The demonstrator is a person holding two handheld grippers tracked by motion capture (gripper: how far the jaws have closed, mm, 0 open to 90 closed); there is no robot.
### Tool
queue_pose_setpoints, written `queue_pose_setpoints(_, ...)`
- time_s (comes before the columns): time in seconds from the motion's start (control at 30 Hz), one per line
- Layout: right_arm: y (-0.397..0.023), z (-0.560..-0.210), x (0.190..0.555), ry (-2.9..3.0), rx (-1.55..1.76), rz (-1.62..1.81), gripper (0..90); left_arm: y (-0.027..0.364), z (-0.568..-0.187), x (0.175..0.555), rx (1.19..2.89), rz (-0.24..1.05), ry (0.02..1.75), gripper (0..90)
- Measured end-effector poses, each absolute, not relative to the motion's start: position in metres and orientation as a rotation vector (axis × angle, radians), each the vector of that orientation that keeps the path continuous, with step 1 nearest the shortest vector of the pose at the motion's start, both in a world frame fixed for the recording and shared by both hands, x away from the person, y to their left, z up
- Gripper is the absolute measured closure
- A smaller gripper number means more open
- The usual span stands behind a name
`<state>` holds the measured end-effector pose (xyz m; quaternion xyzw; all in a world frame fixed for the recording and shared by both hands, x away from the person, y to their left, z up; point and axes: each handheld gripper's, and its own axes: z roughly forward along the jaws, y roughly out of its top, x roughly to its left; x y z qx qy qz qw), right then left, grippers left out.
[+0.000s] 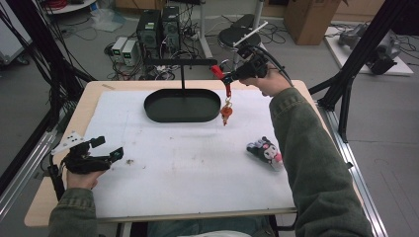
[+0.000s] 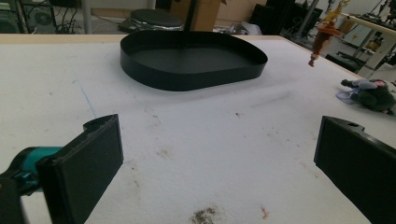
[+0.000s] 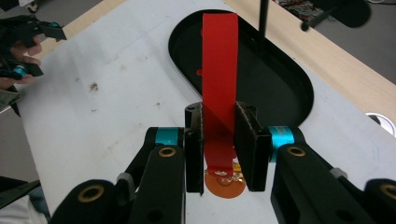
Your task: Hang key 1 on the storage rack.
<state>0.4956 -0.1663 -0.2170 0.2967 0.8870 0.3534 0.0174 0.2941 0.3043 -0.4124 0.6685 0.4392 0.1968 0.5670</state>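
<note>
My right gripper (image 1: 223,78) is raised above the table's far right, shut on a red strap (image 3: 218,79). From that strap an orange charm (image 1: 226,112) hangs just right of the black oval tray (image 1: 182,105). The charm (image 2: 322,36) also shows in the left gripper view, in the air at the upper right. In the right gripper view its orange disc (image 3: 225,185) peeks out below the jaws. My left gripper (image 1: 109,150) rests at the table's near left, open, with bare white mat between its jaws (image 2: 219,158).
A black post with a crossbar (image 1: 182,62) rises from behind the tray. A small grey and pink plush toy (image 1: 265,150) lies on the white mat (image 1: 188,163) at the right, beside the person's right sleeve. Computers and cables crowd the floor beyond the table.
</note>
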Motion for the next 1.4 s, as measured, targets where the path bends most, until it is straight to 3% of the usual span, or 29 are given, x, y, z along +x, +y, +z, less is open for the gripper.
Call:
queue_pose_setpoints(0.47, -0.122, -0.199, 0.504, 2.756, 0.921, 1.085, 74.3, 0.305, -0.410, 0.296, 1.525, 0.482, 1.020, 1.8)
queue_pose_setpoints(0.93, -0.079, -0.195, 0.539, 2.731, 0.978, 1.070, 74.3, 0.304, -0.410, 0.297, 1.532, 0.472, 1.014, 1.8)
queue_pose_setpoints(1.4, -0.068, -0.200, 0.563, 2.591, 1.077, 1.116, 74.4, 0.305, -0.411, 0.297, 1.535, 0.470, 1.011, 1.8)
